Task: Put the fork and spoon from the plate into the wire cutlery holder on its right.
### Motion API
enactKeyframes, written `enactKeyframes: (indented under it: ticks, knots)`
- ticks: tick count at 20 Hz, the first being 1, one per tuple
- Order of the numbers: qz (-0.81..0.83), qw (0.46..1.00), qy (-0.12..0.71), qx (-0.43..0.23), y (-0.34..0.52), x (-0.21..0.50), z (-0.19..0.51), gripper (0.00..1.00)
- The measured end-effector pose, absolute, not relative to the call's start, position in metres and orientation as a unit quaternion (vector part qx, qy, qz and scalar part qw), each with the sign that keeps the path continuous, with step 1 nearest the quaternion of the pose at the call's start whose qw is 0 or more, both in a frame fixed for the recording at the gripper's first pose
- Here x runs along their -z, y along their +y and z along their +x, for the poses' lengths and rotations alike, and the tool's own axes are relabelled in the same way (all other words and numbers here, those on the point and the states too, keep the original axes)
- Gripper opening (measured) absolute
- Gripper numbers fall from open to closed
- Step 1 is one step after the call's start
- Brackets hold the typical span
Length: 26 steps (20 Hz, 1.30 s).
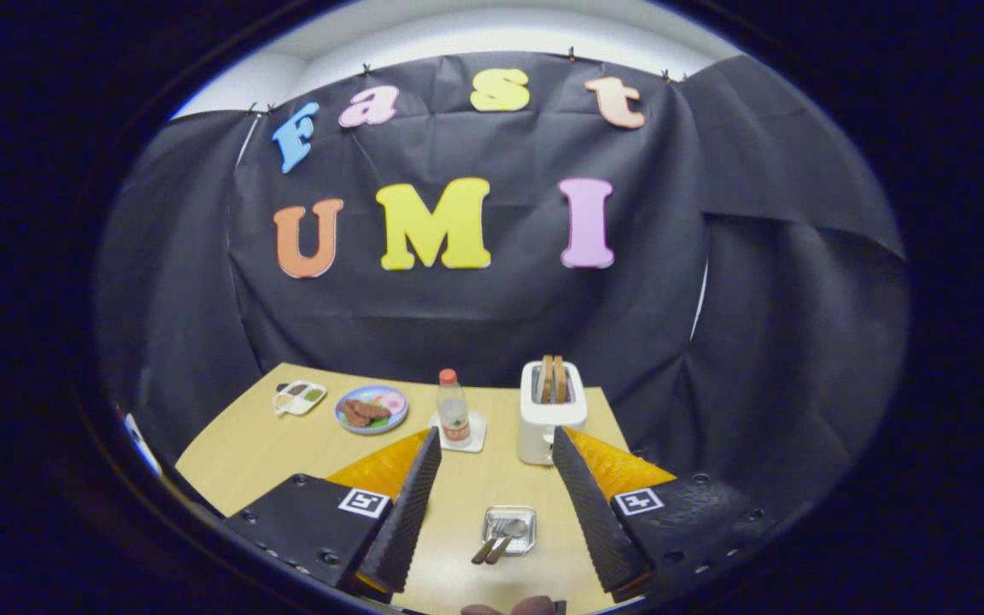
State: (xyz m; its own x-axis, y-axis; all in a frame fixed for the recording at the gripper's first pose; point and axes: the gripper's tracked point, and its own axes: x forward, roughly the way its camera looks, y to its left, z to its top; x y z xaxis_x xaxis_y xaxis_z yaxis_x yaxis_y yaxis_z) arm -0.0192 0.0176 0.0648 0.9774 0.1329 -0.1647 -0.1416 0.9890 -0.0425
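Observation:
A small square silver plate (510, 518) lies on the wooden table (244, 453), between my two fingers and close below me. The spoon (514, 530) and the fork (494, 535) rest in it side by side, heads in the plate and handles slanting out over its near left rim. My gripper (495, 440) is open and holds nothing. Its fingers stand wide apart on either side of the plate, above the table and touching neither the plate nor the cutlery.
A white toaster (551, 416) with two slices of bread stands just beyond my right finger. Beyond the left finger is a bottle (453, 412) on a white coaster. Further left are a blue plate of food (371, 409) and a small white divided dish (299, 397).

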Motion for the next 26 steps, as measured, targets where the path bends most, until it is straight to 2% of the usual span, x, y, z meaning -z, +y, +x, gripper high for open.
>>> enactKeyframes:
  ticks: [4,8,26]
  knots:
    - [-0.003,0.998,-0.02,-0.058,0.033,-0.096,-0.047,0.89]
    - [-0.031,0.994,-0.101,-0.023,0.033,-0.115,-0.069,0.91]
    - [-0.043,0.993,-0.099,-0.037,0.068,-0.097,-0.074,0.94]
